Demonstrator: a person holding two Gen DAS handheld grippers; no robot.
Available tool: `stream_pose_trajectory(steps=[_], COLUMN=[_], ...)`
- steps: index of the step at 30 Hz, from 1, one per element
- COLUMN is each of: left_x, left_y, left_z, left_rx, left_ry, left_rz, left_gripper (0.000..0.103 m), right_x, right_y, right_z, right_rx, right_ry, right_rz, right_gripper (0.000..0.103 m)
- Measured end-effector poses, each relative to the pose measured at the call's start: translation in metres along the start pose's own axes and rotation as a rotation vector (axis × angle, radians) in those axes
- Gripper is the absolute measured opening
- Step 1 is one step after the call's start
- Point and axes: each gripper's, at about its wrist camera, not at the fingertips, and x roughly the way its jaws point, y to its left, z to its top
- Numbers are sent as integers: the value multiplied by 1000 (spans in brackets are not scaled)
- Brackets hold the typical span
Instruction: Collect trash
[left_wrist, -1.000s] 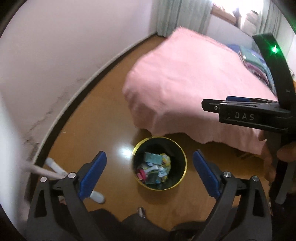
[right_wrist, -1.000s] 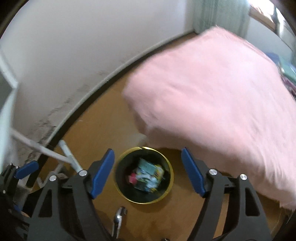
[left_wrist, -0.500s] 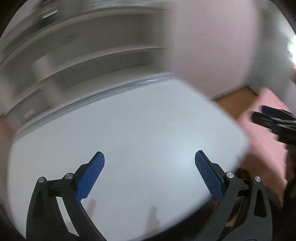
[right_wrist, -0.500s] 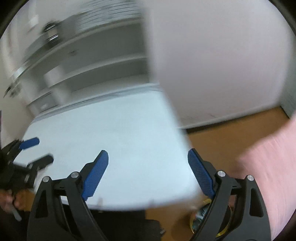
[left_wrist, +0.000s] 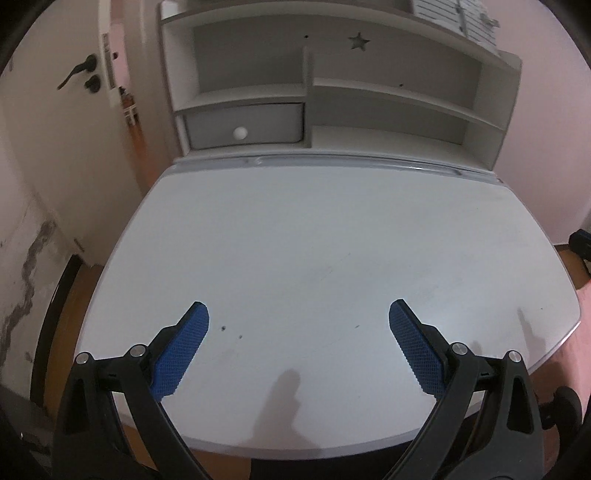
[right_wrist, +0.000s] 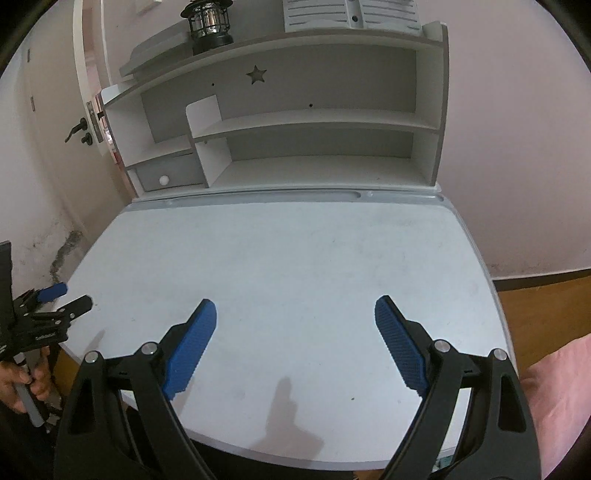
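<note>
both grippers are held above a white desk (left_wrist: 314, 240), pointed down and forward at its bare top. in the left wrist view the left gripper (left_wrist: 298, 345) is seen with its jaws spread wide, the blue ribbed pads (left_wrist: 181, 349) well apart and nothing between them – only the desk surface shows in the gap. in the right wrist view the right gripper (right_wrist: 295, 341) is likewise wide open, its blue pads (right_wrist: 400, 341) well apart, with nothing gripped. no trash can be seen on the desk top or anywhere else in either view, so where the trash is cannot be told. a few small dark specks are marked on the near part of the desk. at the far edge of the desk a white hutch with shelves (right_wrist: 295, 122) is set against the wall; a star-shaped cutout (right_wrist: 256, 74) is cut in its back panel, and a small drawer with a round white knob (left_wrist: 240, 132) sits at its lower left. a black lantern (right_wrist: 208, 22) stands on top of the hutch. at the far left a door with a dark lever handle (left_wrist: 75, 72) is seen. in the right wrist view the left gripper appears again at the left edge, held by a hand (right_wrist: 22, 376) – beside the near left corner of the desk. wooden floor (right_wrist: 535, 306) and a pink cover (right_wrist: 557, 387) are seen at the right.
</note>
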Motion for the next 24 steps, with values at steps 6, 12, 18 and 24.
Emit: stream_pose_trajectory(steps=[6, 12, 18, 24], left_x=[-9, -12, -16, -20], left_y=[-2, -11, -16, -17], left_z=[0, -3, -6, -6], left_rx=[-16, 0, 16, 11], left_ry=[-26, -45, -50, -60], left_rz=[-20, -7, -9, -10], left_gripper=[95, 95, 95, 95], right_x=[-8, -3, -3, -3], right_y=[4, -3, -3, -1], right_z=[-5, -23, -26, -27], right_rx=[-17, -37, -42, -55], right_ry=[-9, 30, 24, 21], right_rz=[12, -13, -22, -46], right_gripper=[85, 85, 85, 85])
